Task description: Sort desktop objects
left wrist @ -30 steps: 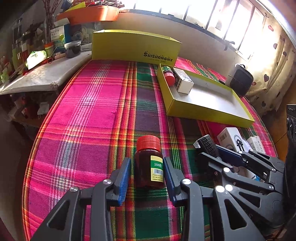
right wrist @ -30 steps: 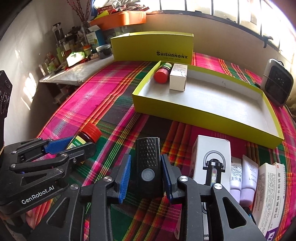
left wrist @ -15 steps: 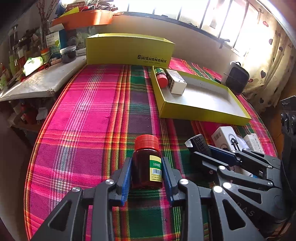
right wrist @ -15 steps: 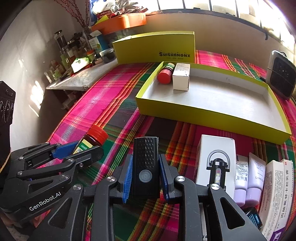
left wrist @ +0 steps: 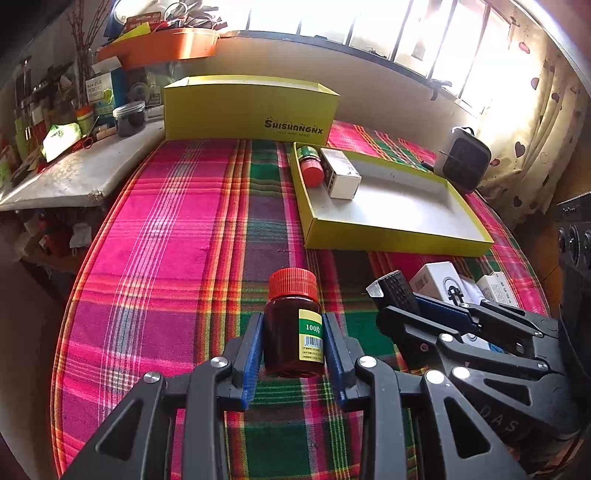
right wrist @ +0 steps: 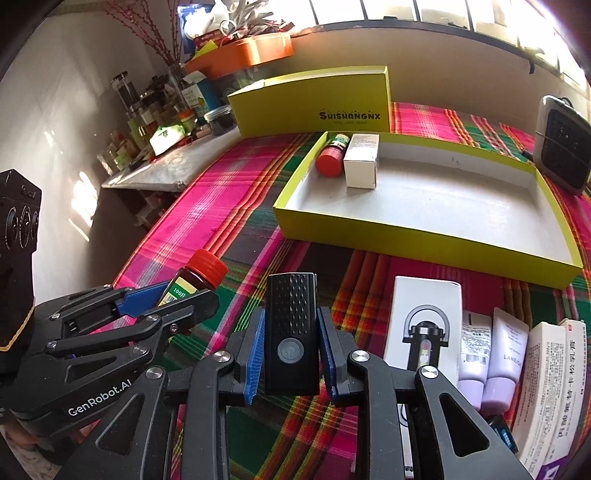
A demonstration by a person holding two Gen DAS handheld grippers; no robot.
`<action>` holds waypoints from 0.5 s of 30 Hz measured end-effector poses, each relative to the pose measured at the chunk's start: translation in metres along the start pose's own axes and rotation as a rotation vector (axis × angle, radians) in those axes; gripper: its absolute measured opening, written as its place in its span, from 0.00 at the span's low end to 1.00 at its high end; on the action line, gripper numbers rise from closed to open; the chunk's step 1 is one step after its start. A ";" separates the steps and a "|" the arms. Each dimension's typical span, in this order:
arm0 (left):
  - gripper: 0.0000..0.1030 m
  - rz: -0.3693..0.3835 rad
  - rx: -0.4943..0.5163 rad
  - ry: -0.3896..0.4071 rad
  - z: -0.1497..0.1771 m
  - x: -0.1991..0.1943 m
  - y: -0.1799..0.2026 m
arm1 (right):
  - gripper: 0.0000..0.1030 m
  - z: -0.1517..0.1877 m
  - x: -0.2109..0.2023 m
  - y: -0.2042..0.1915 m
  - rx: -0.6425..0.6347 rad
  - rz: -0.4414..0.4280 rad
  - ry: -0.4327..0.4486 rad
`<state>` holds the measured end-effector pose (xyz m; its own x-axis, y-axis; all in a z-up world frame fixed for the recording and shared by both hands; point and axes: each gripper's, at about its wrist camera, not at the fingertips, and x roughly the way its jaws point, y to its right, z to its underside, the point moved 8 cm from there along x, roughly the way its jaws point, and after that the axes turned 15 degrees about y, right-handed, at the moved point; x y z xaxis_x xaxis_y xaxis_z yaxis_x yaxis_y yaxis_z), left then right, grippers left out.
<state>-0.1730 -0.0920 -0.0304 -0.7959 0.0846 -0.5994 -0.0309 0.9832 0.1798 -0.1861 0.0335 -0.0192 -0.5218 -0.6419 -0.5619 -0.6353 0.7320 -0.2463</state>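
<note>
While in tray point(right wrist: 424, 240): bottle point(right wrist: 330, 159), carton point(right wrist: 361, 166)

Harsh backlight from blown-out windows point(left wrist: 424, 33), glare on the plaid cloth point(left wrist: 166, 221), fisheye-bent dark corners.

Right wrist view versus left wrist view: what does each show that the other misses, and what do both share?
Only the right wrist view shows the lavender tubes and the tall white cartons in full beside the headlamp box. Only the left wrist view shows the heart-print curtain. Both show the yellow tray holding a red-capped bottle and a white box, the left gripper shut on the brown bottle, and the right gripper shut on the black device.
</note>
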 end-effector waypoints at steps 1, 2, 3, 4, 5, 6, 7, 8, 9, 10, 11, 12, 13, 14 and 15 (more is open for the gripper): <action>0.31 0.003 0.003 0.004 -0.002 0.000 0.002 | 0.28 -0.002 -0.002 0.001 0.007 -0.002 0.005; 0.31 0.006 0.006 0.005 -0.004 0.000 0.004 | 0.28 -0.004 -0.005 0.003 0.012 -0.003 0.011; 0.31 0.008 0.009 0.007 -0.005 0.001 0.005 | 0.28 -0.006 -0.008 0.004 0.015 -0.002 0.017; 0.31 0.011 0.012 0.010 -0.007 0.001 0.007 | 0.28 -0.008 -0.010 0.005 0.015 -0.001 0.023; 0.31 0.014 0.016 0.012 -0.009 0.002 0.010 | 0.28 -0.009 -0.012 0.007 0.016 0.001 0.026; 0.31 0.018 0.018 0.014 -0.012 0.003 0.012 | 0.28 -0.010 -0.013 0.008 0.018 0.001 0.028; 0.31 0.020 0.020 0.016 -0.014 0.003 0.013 | 0.28 -0.012 -0.015 0.009 0.021 0.001 0.032; 0.31 0.021 0.021 0.018 -0.016 0.004 0.014 | 0.28 -0.013 -0.015 0.011 0.026 0.001 0.032; 0.31 0.021 0.021 0.019 -0.018 0.005 0.016 | 0.28 -0.013 -0.015 0.012 0.031 0.001 0.032; 0.31 0.023 0.021 0.023 -0.021 0.006 0.017 | 0.28 -0.014 -0.016 0.014 0.037 0.000 0.035; 0.31 0.027 0.021 0.028 -0.023 0.007 0.019 | 0.28 -0.015 -0.017 0.016 0.041 0.000 0.038; 0.31 0.029 0.021 0.032 -0.025 0.008 0.021 | 0.28 -0.015 -0.017 0.017 0.044 0.001 0.040; 0.31 0.030 0.023 0.031 -0.027 0.010 0.022 | 0.28 -0.016 -0.018 0.019 0.045 0.002 0.043; 0.31 0.031 0.024 0.030 -0.029 0.013 0.024 | 0.28 -0.017 -0.020 0.020 0.049 0.002 0.046; 0.31 0.032 0.025 0.029 -0.031 0.015 0.025 | 0.28 -0.018 -0.020 0.021 0.052 0.002 0.049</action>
<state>-0.2043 -0.0715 -0.0113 -0.8134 0.1113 -0.5710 0.0091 0.9838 0.1789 -0.1989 0.0579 0.0008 -0.5506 -0.6502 -0.5235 -0.6045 0.7431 -0.2870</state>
